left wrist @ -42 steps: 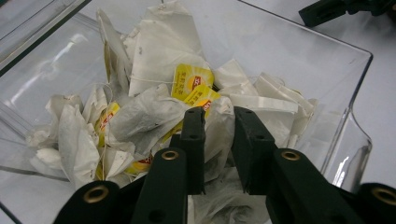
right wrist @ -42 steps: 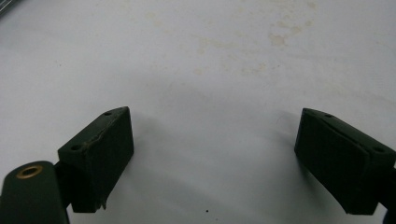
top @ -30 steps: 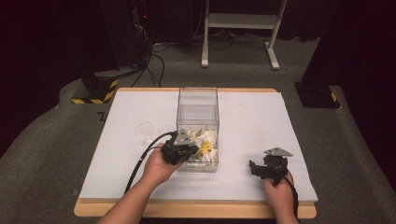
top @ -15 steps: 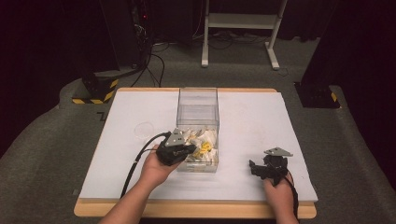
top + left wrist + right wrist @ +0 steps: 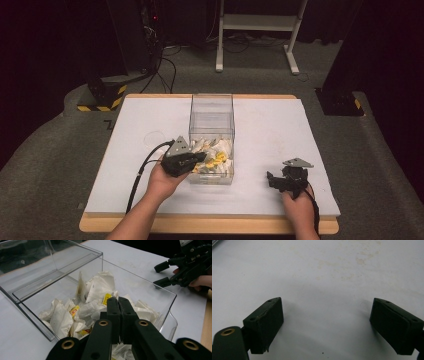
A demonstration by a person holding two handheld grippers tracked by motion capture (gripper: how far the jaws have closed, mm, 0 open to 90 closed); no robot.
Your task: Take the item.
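Note:
A clear plastic box (image 5: pixel 212 100) stands in the middle of the white mat and holds several crumpled white and yellow paper packets (image 5: pixel 216 156). My left gripper (image 5: pixel 202 158) reaches over the box's near left wall. In the left gripper view my left gripper (image 5: pixel 119 300) has its jaws together above the packets (image 5: pixel 100 287), and a white paper packet (image 5: pixel 120 349) is pinched low between them. My right gripper (image 5: pixel 271 180) rests on the mat at the near right, and my right gripper (image 5: pixel 325 312) stands open over bare mat.
The white mat (image 5: pixel 310 135) lies on a wooden table (image 5: pixel 210 225) with its edge just behind my hands. A faint ring mark (image 5: pixel 155 137) sits left of the box. The left gripper's cable (image 5: pixel 137 182) trails toward the near edge. A white stand (image 5: pixel 255 30) is on the floor behind.
My left gripper has drawn back slightly to the left, away from the box's middle. The right gripper has stayed where it was.

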